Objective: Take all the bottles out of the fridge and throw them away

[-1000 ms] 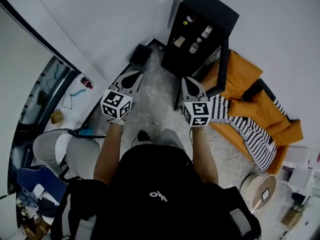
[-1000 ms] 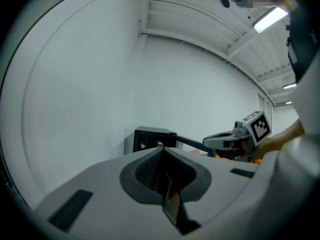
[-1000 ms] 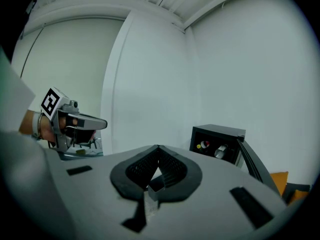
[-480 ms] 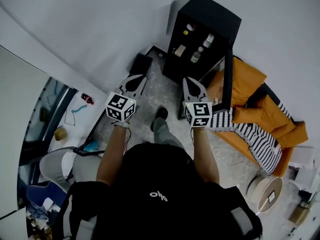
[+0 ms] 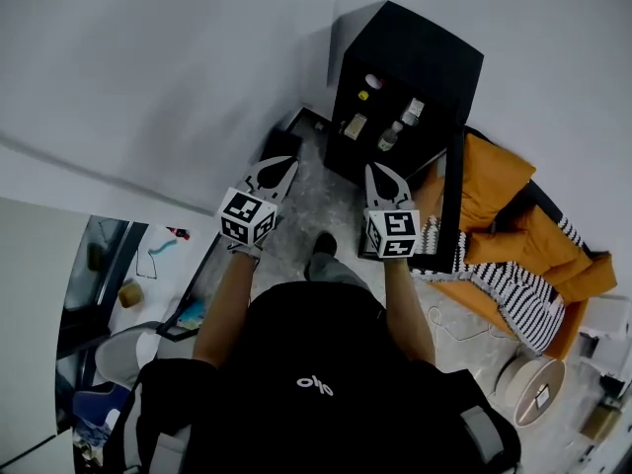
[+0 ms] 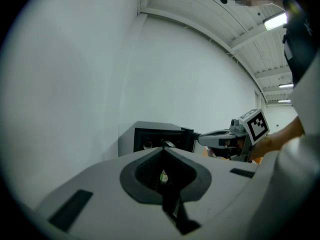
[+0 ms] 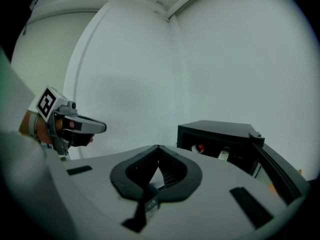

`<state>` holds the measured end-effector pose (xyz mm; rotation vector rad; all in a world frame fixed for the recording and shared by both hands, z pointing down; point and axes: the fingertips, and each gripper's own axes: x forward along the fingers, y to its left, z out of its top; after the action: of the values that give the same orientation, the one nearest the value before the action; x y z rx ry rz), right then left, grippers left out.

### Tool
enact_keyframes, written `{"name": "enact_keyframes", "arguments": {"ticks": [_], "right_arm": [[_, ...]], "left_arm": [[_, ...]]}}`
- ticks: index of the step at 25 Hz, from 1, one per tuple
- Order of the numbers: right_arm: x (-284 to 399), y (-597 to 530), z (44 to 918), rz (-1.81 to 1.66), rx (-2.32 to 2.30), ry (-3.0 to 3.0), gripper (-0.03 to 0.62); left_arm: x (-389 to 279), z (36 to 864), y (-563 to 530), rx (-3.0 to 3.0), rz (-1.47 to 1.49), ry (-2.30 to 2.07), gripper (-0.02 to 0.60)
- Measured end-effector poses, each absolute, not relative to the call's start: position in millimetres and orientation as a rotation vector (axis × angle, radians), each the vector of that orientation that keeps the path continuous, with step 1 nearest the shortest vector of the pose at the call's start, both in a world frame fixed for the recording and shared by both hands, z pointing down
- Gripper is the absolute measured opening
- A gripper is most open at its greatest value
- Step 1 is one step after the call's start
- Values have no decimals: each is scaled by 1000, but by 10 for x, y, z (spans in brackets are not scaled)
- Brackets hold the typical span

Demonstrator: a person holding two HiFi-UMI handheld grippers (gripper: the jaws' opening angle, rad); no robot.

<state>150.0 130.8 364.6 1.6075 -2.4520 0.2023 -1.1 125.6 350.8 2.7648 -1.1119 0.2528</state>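
Note:
A black mini fridge [image 5: 423, 55] stands against the white wall, its door [image 5: 453, 200] swung open to the right. Several bottles show on its shelves, among them a red-capped one [image 5: 373, 81], a pale one [image 5: 354, 126] and a clear one [image 5: 387, 138]. My left gripper [image 5: 287, 164] and right gripper [image 5: 376, 167] are held side by side in front of the fridge, short of it, both shut and empty. In the left gripper view the fridge [image 6: 155, 136] lies ahead beyond my shut left gripper [image 6: 162, 149]. In the right gripper view the fridge [image 7: 220, 140] sits to the right of my shut right gripper [image 7: 157, 148].
An orange sofa [image 5: 509, 191] with a striped blanket [image 5: 509, 289] stands right of the fridge door. A small black box [image 5: 279, 144] lies on the floor by the wall, left of the fridge. A round stool [image 5: 528, 388] is at lower right, a chair [image 5: 123, 354] at lower left.
The person has walked toward the fridge. Both grippers have moved forward with them and stayed shut; the fridge now lies closer ahead of the jaw tips.

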Motion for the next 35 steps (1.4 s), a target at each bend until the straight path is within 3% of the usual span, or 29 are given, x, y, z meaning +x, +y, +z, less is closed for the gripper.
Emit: {"name": "enact_keyframes", "arguments": {"ticks": [15, 35], "right_arm": [[2011, 577, 3867, 300, 1677, -2423, 8], [1979, 381, 3835, 238, 1732, -2342, 8]], "left_arm": [[638, 3591, 357, 2800, 326, -1034, 5], [696, 3371, -4, 2863, 248, -1023, 5]]}}
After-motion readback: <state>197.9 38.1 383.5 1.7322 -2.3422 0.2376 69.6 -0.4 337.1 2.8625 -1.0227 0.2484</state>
